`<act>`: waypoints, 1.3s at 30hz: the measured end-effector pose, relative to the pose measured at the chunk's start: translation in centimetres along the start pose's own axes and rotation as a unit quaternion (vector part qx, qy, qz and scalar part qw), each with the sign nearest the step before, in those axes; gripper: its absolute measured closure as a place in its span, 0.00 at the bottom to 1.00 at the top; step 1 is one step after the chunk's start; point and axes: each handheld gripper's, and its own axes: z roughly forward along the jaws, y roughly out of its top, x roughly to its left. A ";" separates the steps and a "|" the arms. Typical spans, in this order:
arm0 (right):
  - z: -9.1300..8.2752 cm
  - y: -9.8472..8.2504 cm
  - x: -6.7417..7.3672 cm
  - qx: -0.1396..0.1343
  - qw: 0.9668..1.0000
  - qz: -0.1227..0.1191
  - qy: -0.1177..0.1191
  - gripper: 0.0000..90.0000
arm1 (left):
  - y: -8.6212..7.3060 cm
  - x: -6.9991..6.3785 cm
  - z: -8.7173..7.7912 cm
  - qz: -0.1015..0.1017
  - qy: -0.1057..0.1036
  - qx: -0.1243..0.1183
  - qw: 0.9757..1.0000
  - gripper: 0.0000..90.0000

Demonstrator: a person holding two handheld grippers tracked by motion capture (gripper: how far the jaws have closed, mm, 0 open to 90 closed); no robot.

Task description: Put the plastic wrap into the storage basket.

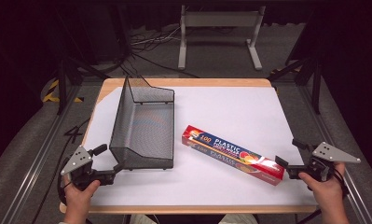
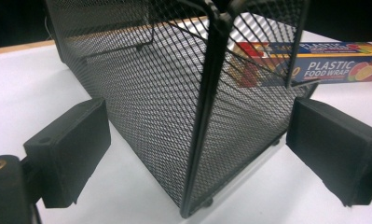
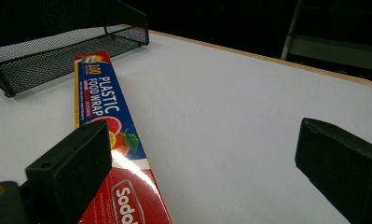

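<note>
At the bottom right of the high view, the right gripper (image 1: 290,156) sits with its jaws spread wide and holding nothing, just beside the near end of a plastic food wrap box (image 1: 233,154). The box lies flat on the white table (image 1: 249,107), its long axis running diagonally from lower right up toward centre frame. At lower left, the left gripper (image 1: 108,158), also wide, straddles the near corner of a black mesh basket (image 1: 144,126). The right hand is clearly nearer the box.

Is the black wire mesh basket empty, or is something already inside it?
Empty. The black wire mesh basket shows only bare mesh inside in the high view; the long plastic food wrap box lies beside it on the table.
</note>
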 end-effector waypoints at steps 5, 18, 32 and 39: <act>0.1 0.3 0.3 -0.001 1.000 -0.009 0.004 0.05 | 0.2 -0.1 0.1 0.004 -0.008 -0.001 1.000 0.08; 0.9 2.9 1.1 -0.005 1.000 -0.021 0.019 0.04 | 0.3 -0.8 -0.1 0.006 -0.014 0.003 1.000 0.08; 4.8 5.8 2.4 0.058 0.995 -0.035 0.066 0.07 | 0.2 -0.7 -0.3 -0.010 -0.017 -0.006 1.000 0.08; 6.7 6.7 2.9 0.084 0.992 -0.048 0.076 0.06 | 0.2 -0.8 -0.3 -0.017 -0.001 0.002 1.000 0.09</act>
